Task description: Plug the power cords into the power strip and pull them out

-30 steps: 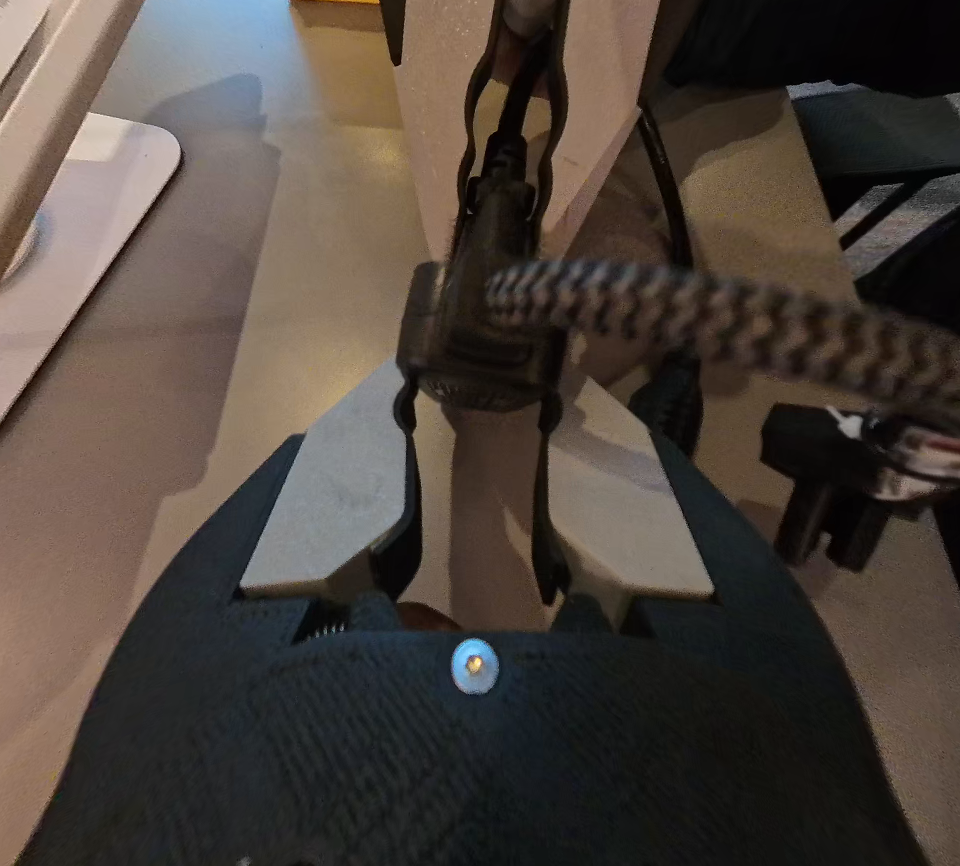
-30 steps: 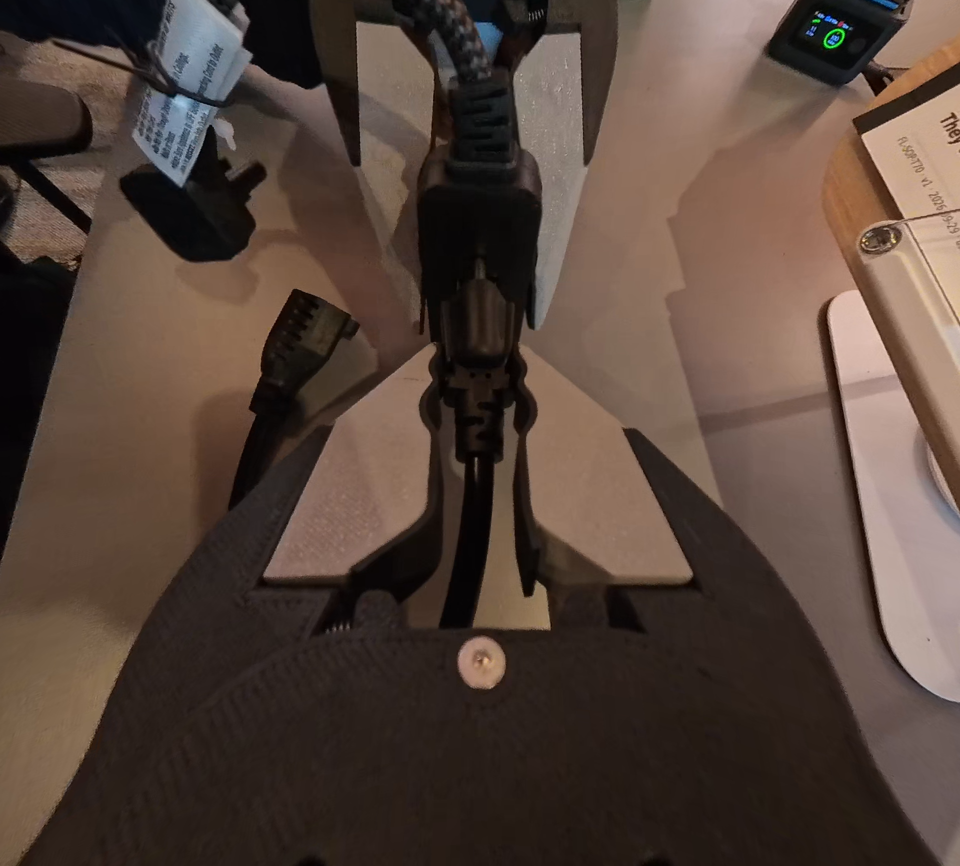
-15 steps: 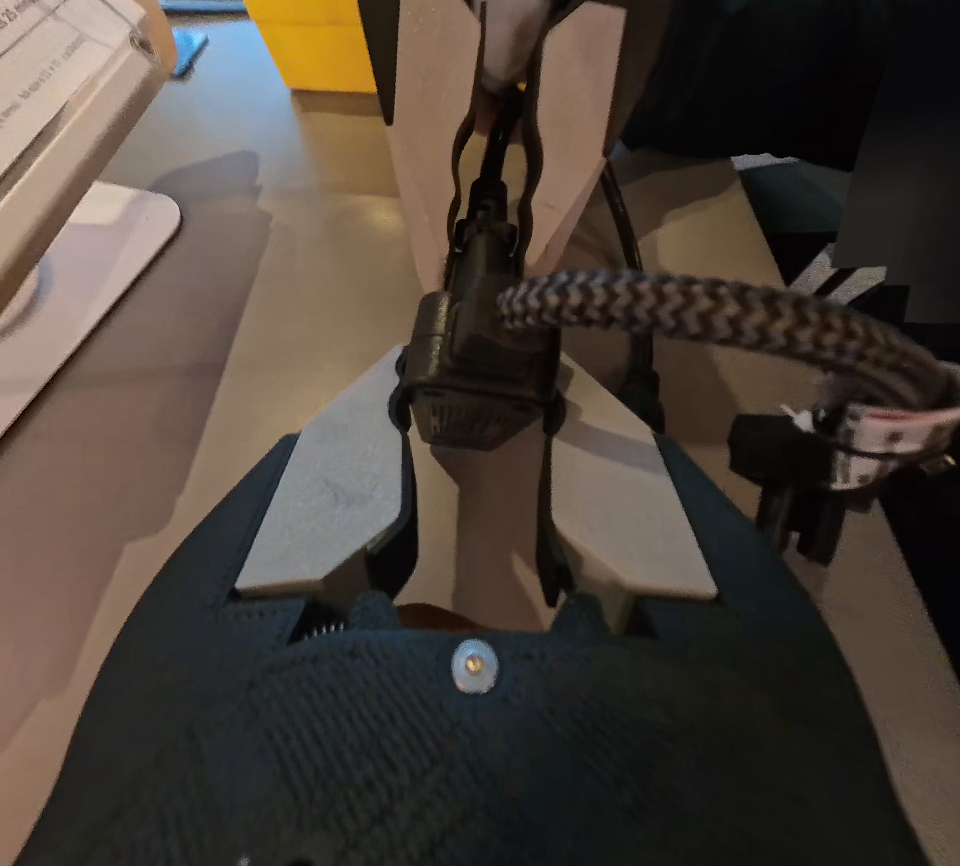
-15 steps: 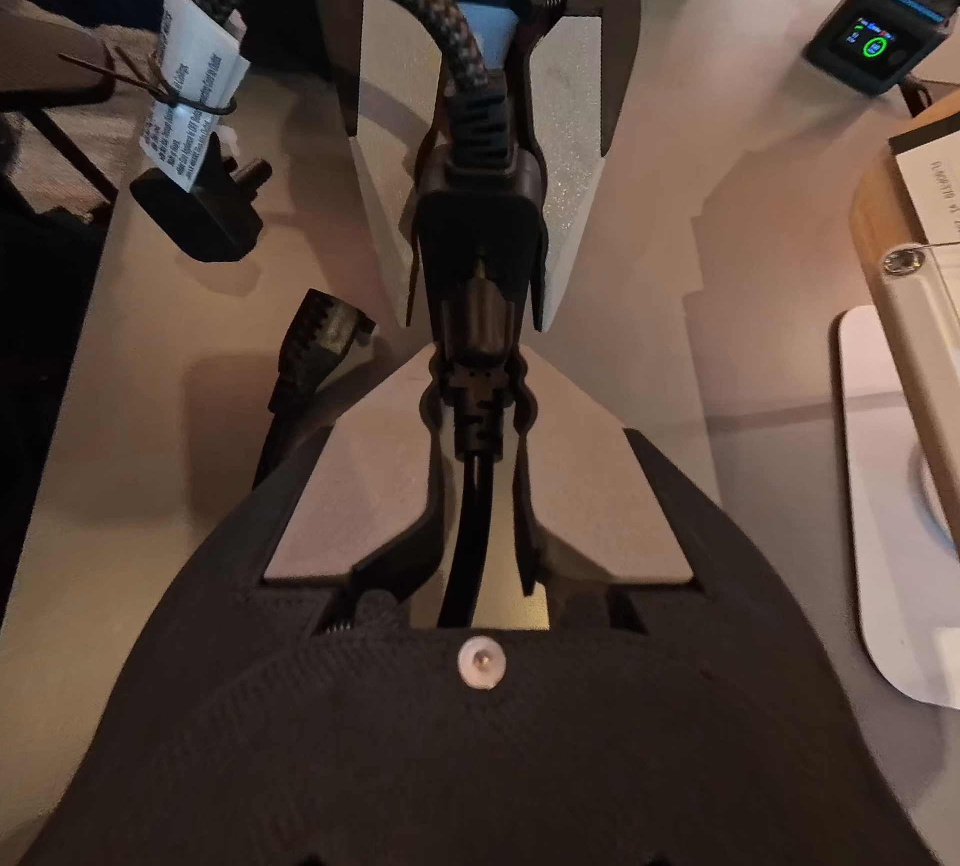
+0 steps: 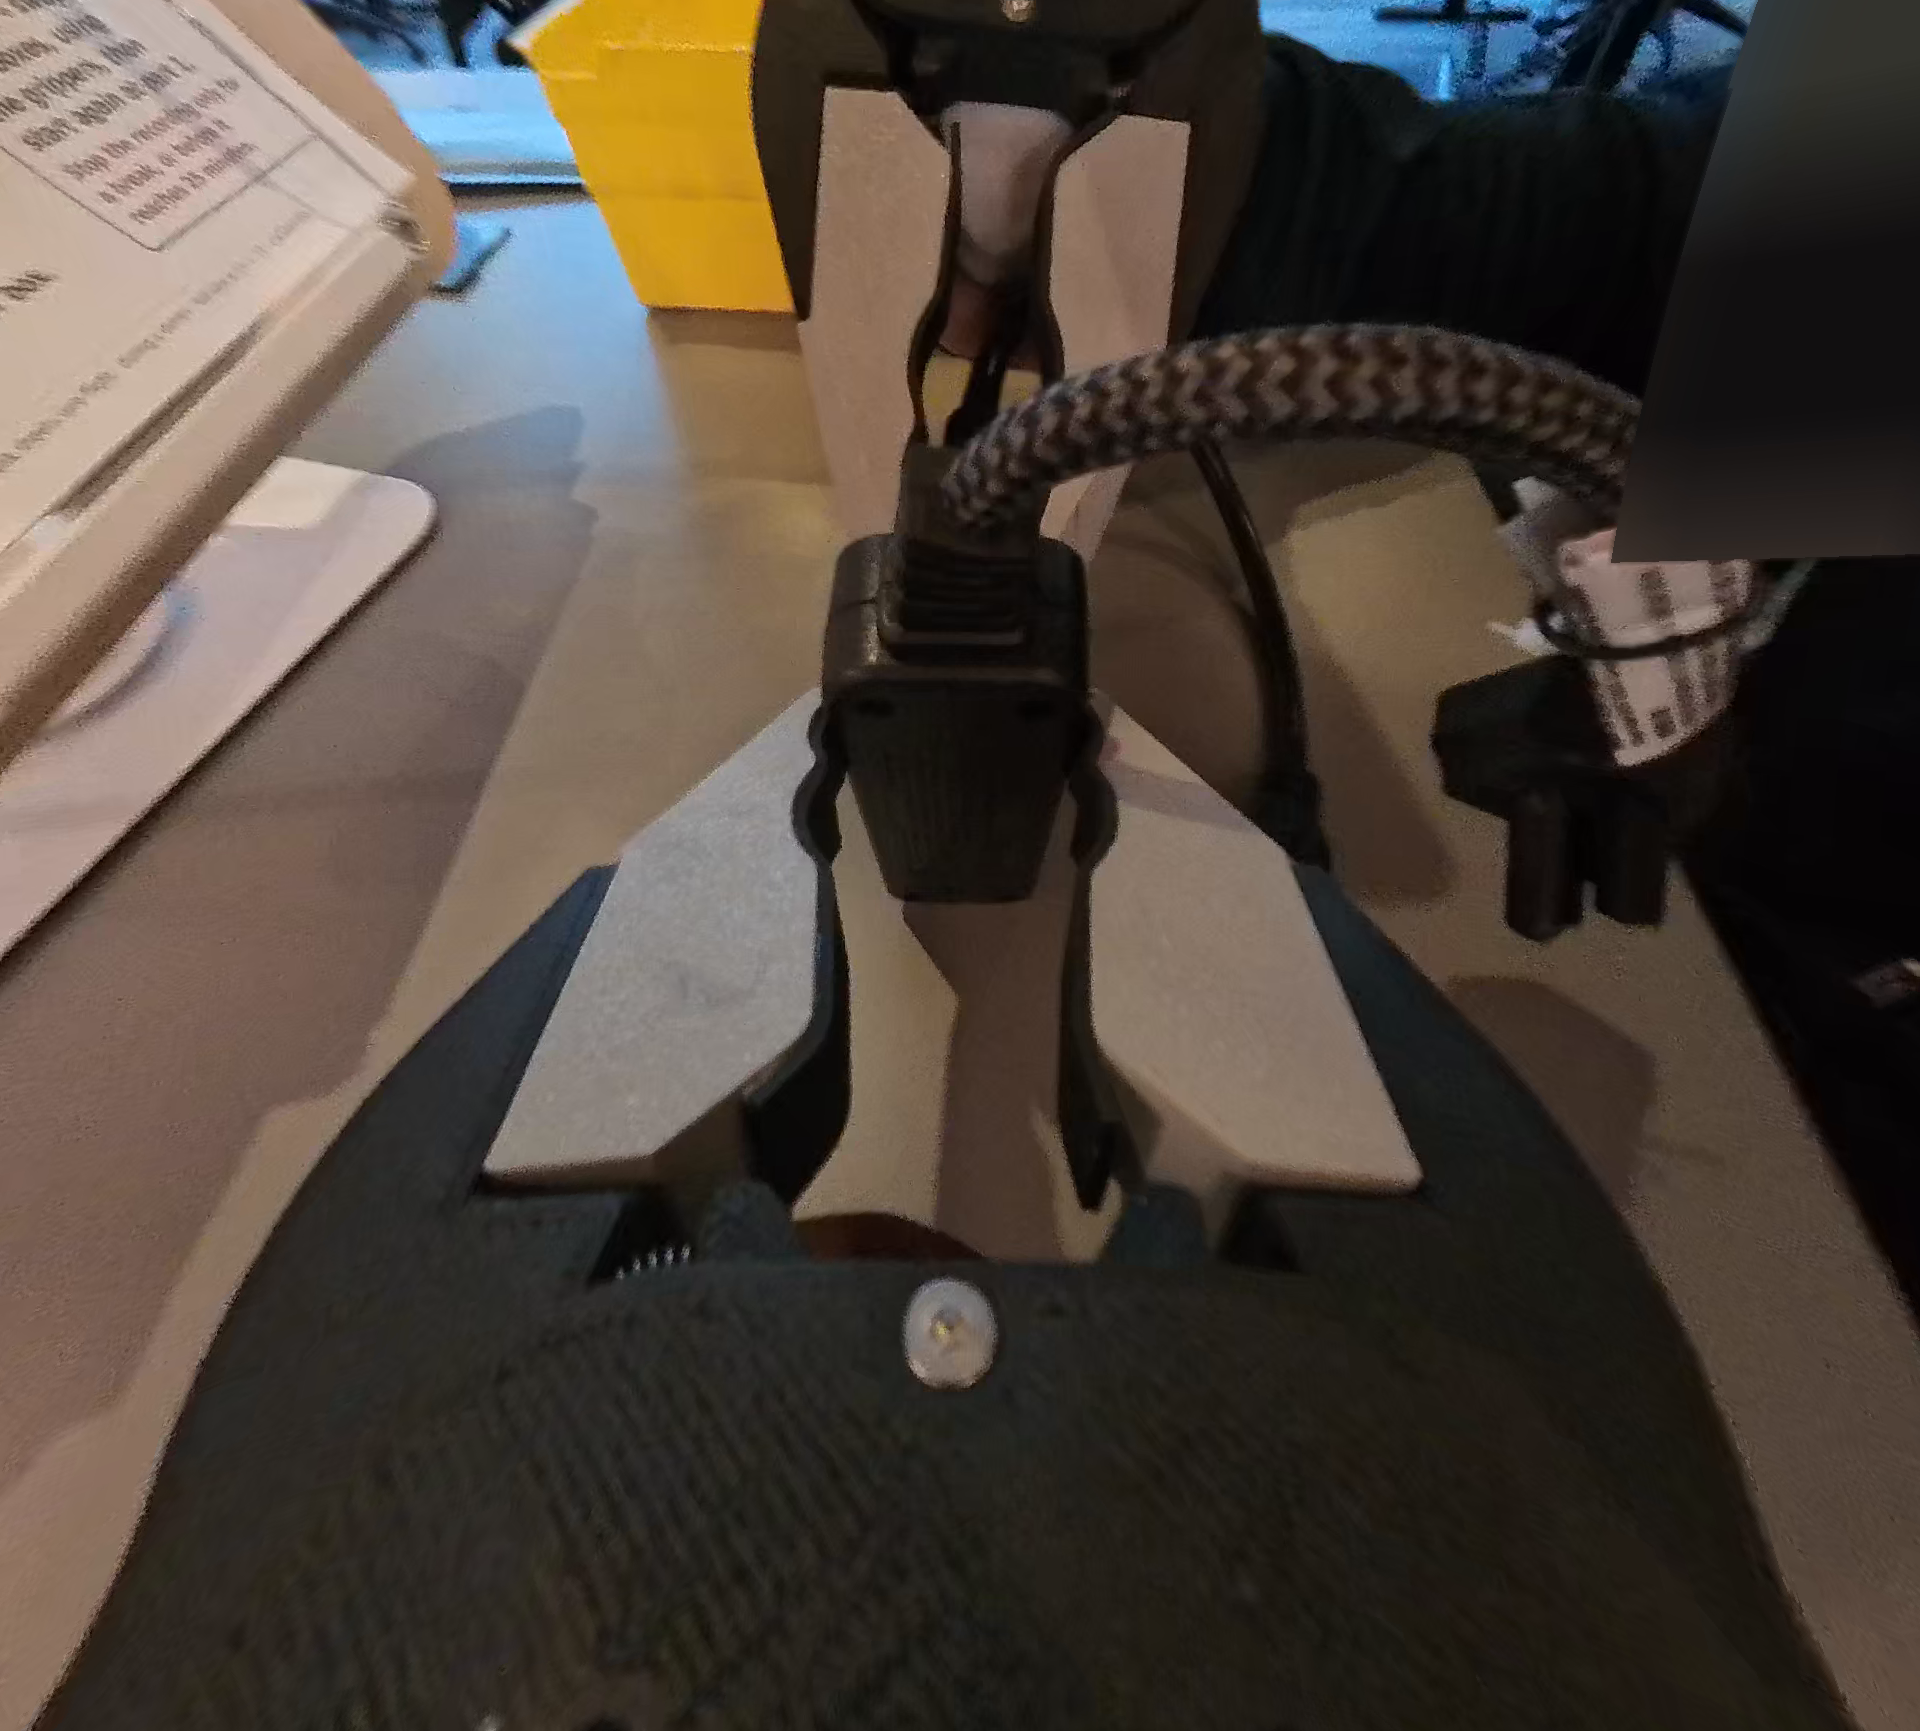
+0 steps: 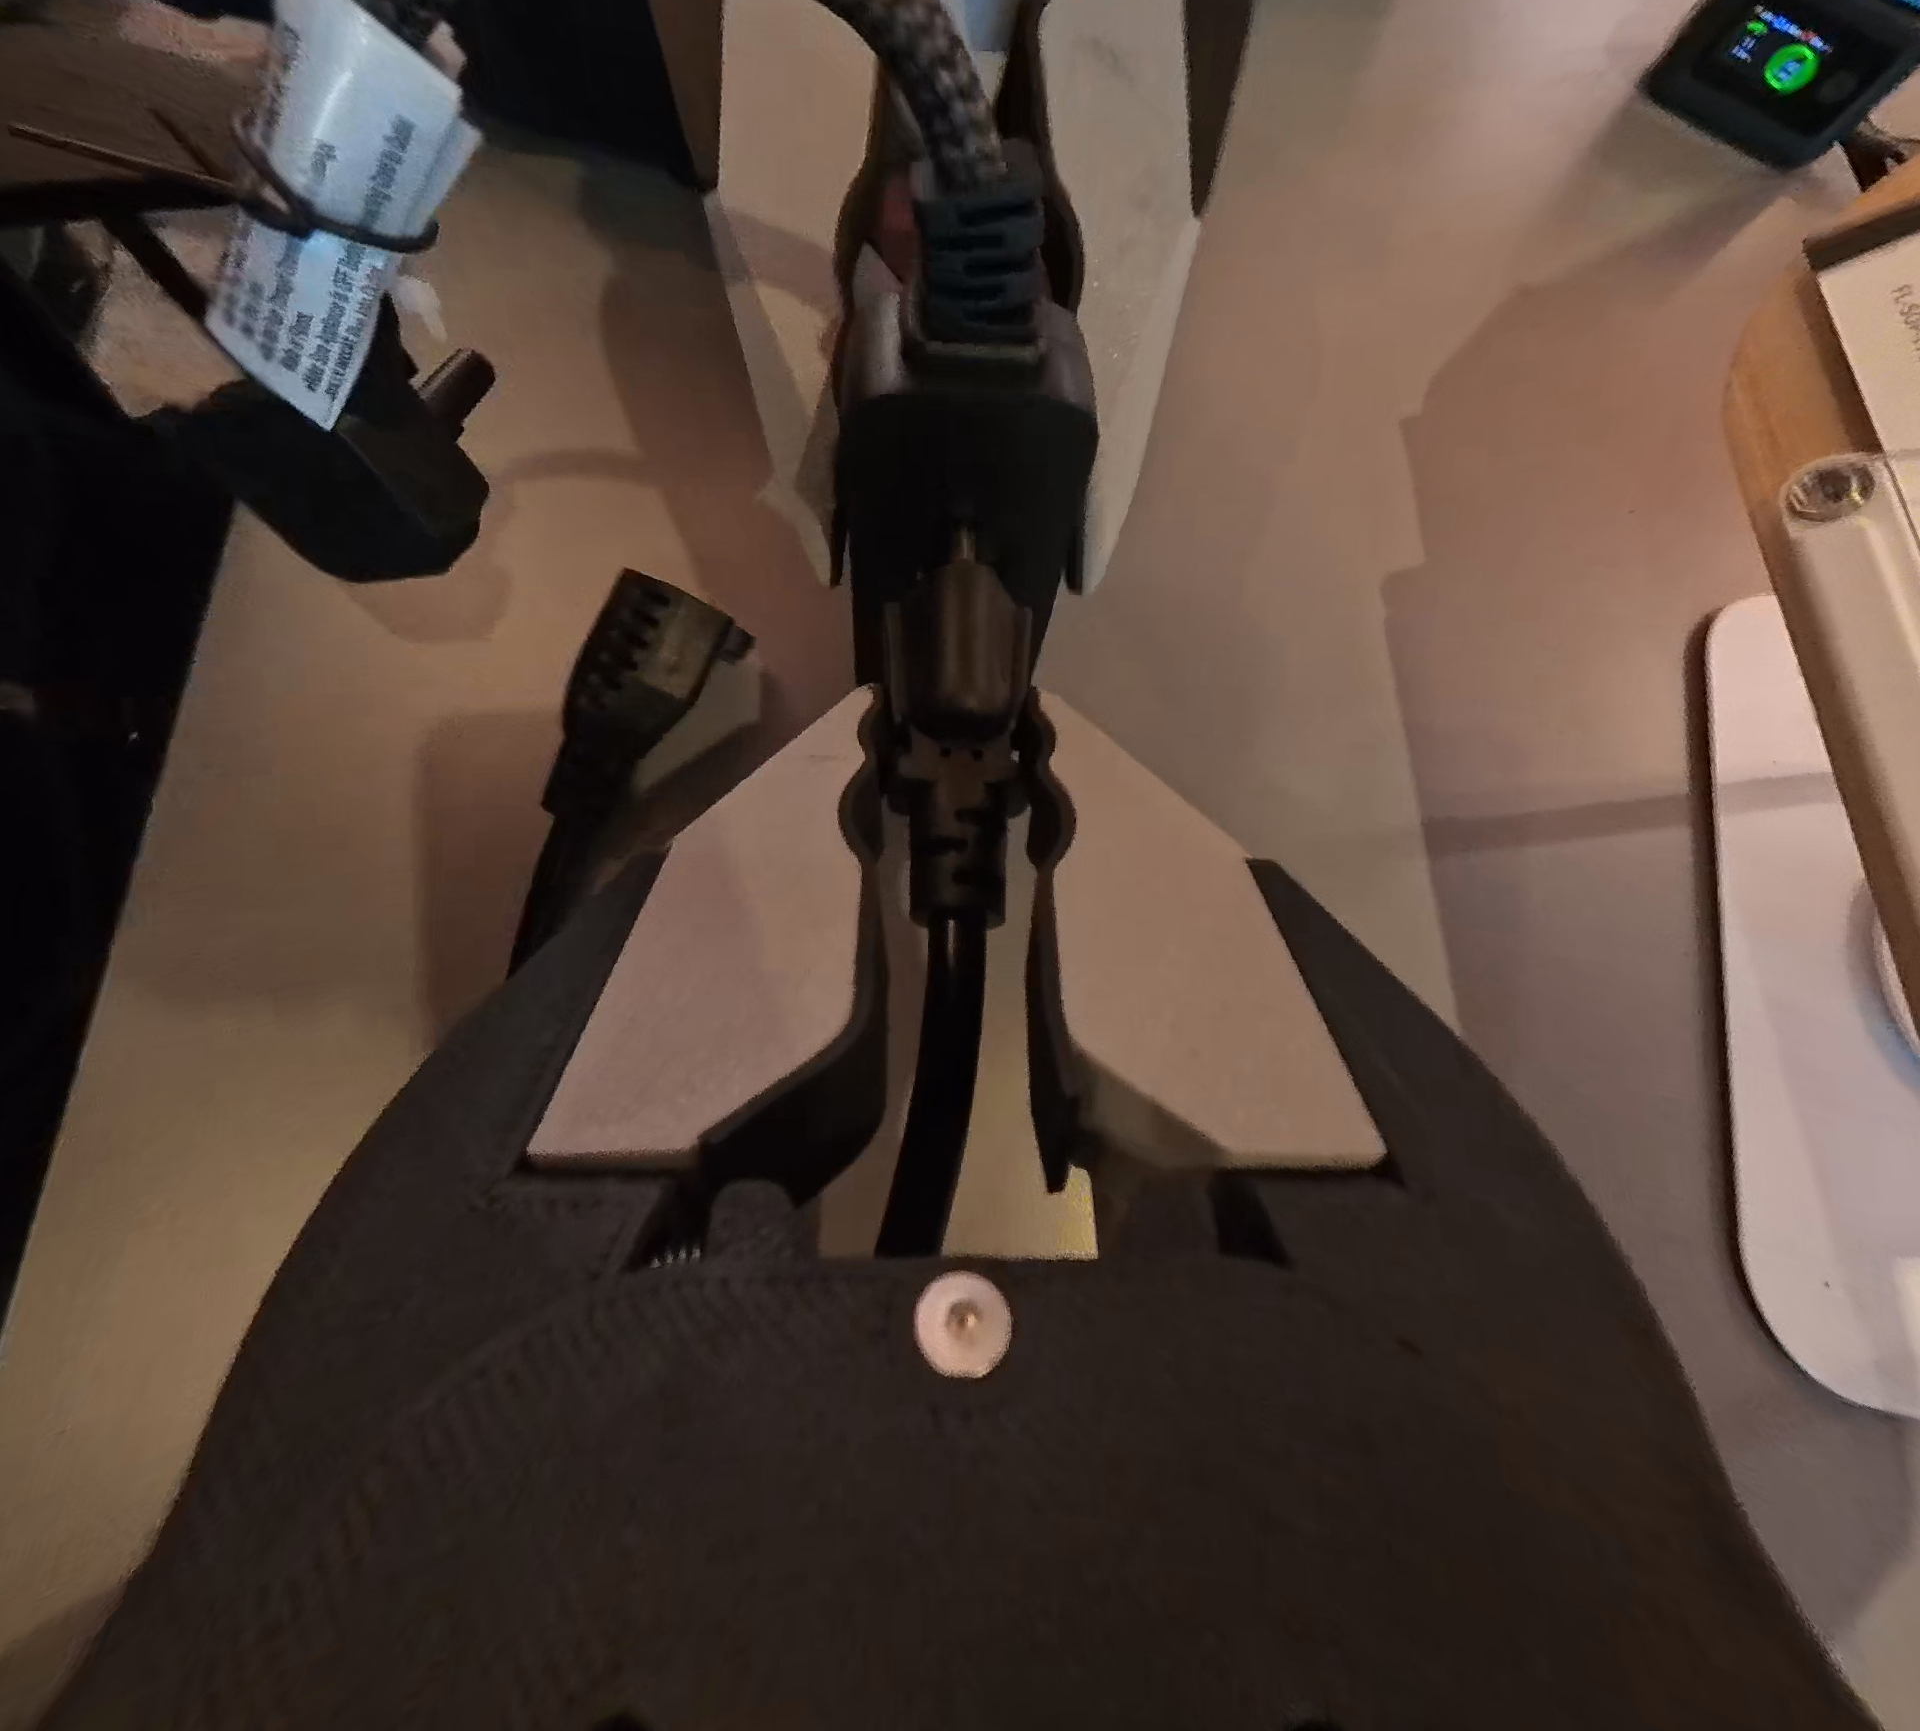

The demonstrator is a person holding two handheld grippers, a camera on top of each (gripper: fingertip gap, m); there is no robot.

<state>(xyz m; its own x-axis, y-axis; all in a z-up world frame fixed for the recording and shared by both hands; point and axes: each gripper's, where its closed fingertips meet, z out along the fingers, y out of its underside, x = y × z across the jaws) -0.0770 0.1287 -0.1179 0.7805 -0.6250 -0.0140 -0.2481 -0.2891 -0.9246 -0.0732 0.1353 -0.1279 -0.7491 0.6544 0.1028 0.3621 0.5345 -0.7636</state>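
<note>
My left gripper point(image 5: 954, 777) is shut on a black socket block point(image 5: 954, 746) with a braided cord point(image 5: 1299, 393) arching off to the right. My right gripper point(image 6: 956, 746) is shut on a black plug point(image 6: 961, 673) on a smooth black cord. The plug's nose meets the mouth of the socket block point(image 6: 966, 455), and a metal pin shows between them. Both are held above the table, the grippers facing each other. The left gripper point(image 6: 961, 528) shows in the right wrist view, its pads on the block's sides. One white finger point(image 5: 883, 279) of the right gripper shows beyond the block.
The braided cord's own black plug point(image 6: 343, 455) with a white tag point(image 6: 343, 154) hangs at the table edge. Another black plug point(image 6: 644, 673) lies on the table. A white stand base point(image 6: 1818, 954), a small screen device point(image 6: 1787, 60) and a yellow bin point(image 5: 675, 154) stand around. The grippers are tip to tip, or close to it.
The left view has tilted up and the socket block now sits deeper between the left fingers, which closed a little on it. The braided cord arches higher. The right grasp on the plug is unchanged.
</note>
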